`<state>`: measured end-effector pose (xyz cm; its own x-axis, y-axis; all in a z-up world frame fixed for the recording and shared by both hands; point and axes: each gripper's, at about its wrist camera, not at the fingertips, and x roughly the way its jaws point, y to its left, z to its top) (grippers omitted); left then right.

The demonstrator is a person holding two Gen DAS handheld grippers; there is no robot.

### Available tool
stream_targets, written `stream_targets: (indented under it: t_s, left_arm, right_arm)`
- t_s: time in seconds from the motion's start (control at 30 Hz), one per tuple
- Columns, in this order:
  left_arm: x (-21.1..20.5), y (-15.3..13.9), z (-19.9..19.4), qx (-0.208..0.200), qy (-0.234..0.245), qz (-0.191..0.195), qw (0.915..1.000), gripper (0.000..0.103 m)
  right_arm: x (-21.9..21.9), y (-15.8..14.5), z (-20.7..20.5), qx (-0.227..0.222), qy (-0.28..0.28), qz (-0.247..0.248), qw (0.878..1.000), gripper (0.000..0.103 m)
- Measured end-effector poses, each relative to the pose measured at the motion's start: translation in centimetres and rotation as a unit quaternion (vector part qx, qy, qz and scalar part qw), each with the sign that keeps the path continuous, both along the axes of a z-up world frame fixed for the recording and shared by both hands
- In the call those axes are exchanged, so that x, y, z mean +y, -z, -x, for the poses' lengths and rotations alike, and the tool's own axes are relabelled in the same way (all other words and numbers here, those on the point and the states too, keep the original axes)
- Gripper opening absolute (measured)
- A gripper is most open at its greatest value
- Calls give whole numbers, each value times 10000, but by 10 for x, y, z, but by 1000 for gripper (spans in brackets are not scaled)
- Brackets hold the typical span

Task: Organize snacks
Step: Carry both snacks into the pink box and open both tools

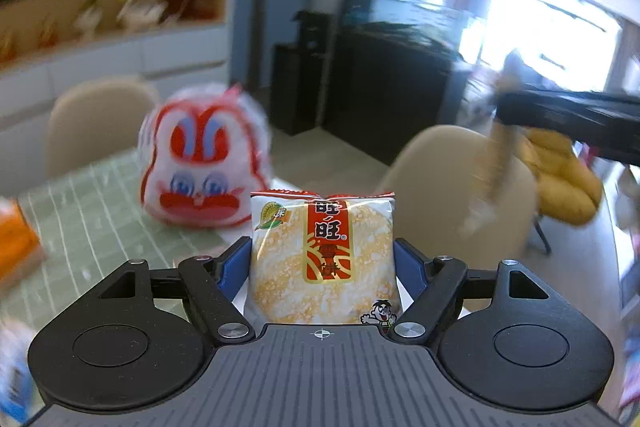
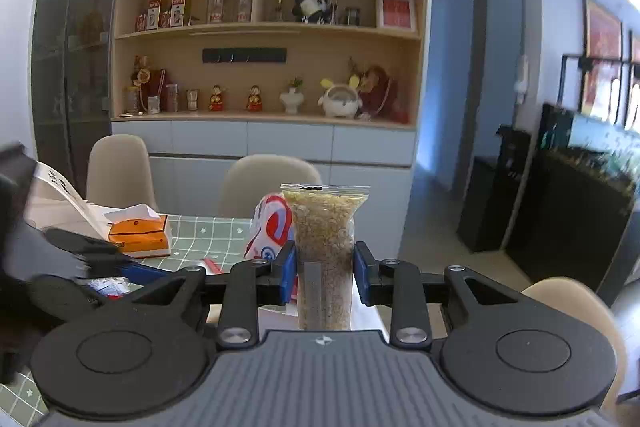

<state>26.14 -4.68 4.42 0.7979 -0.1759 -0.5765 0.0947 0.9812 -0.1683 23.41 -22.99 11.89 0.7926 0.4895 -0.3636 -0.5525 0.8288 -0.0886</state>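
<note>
Your left tongs are clamped on a rice cracker packet, blue pads hard against both its sides, packet upright and lifted clear of the desk. Your right tongs stand narrow, gripping a clear zip bag of grain-like snack upright by its middle (pads touch both sides).

Room to move: beyond the left tongs the desk edge runs just behind the packet, then open floor toward the dark cabinet. A beige chair sits right of the packet, close to that edge. The right tongs' black body crosses the left view's upper right, well above the chair. In the right view the left tongs' body fills the lower left, near the orange tissue box. Open floor lies right of the desk; two chairs stand at the far edge in front of the shelf unit.

Labels: packet's red band reads "旺旺" above, "雪饼" below; cartoon kid at bottom corner. The rabbit-face bag stands on the desk behind it, blurred, red and blue print, no legible text. Zip bag carries no readable writing.
</note>
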Motion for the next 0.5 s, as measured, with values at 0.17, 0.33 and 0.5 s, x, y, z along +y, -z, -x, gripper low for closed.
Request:
stream_targets:
  t_s: [0.17,0.33,0.5]
  left_arm:
    - [18,89,-55,813,-595,412,9941,80]
    - [11,128,-59,1025,-406,48,9939,80]
    - [-2,131,-47,645,-32,-625,9960,80]
  right_arm:
    - [7,43,-33,758,-63,32,9971,29]
    - [26,89,-69,1440,-99,243,9892,29]
    - [64,127,-103,2093,-339,155,9771,29]
